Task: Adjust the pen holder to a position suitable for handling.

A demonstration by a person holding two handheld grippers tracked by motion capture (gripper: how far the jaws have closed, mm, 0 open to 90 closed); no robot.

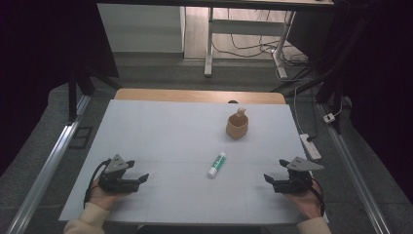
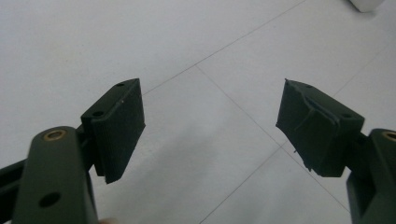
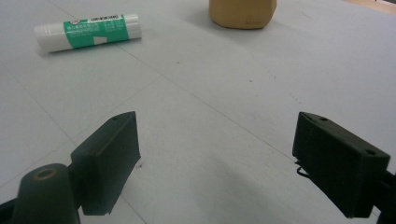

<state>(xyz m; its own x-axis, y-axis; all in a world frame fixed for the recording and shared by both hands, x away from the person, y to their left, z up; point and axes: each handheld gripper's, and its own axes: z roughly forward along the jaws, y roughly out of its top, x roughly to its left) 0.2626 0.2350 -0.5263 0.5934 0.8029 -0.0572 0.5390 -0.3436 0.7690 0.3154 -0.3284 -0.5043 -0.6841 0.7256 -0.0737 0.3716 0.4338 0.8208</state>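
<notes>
Both grippers rest low at the near edge of the table (image 1: 146,122), and we see each with its jaws spread wide and nothing between them. We find the left gripper (image 1: 142,178) at the near left, held from below by a hand in a pale sleeve (image 1: 86,219), its jaws pointing toward the middle of the table; in the left gripper view (image 2: 210,121) only bare grey-white surface with thin seam lines lies between its black pads. We see the right gripper (image 1: 267,178) at the near right, pointing inward as well (the two face each other across the near strip), and its own view (image 3: 215,158) shows the same open gap over the tabletop.

Between them, somewhat farther in, lies the glue stick (image 1: 216,164), a white tube with a green label, flat on its side and clear of both grippers; the right gripper view shows it at upper left (image 3: 88,31). Beyond it, toward the far right, stands a small tan cup (image 1: 237,126) with a pale piece sticking up from it, near the glue stick but not touching.
</notes>
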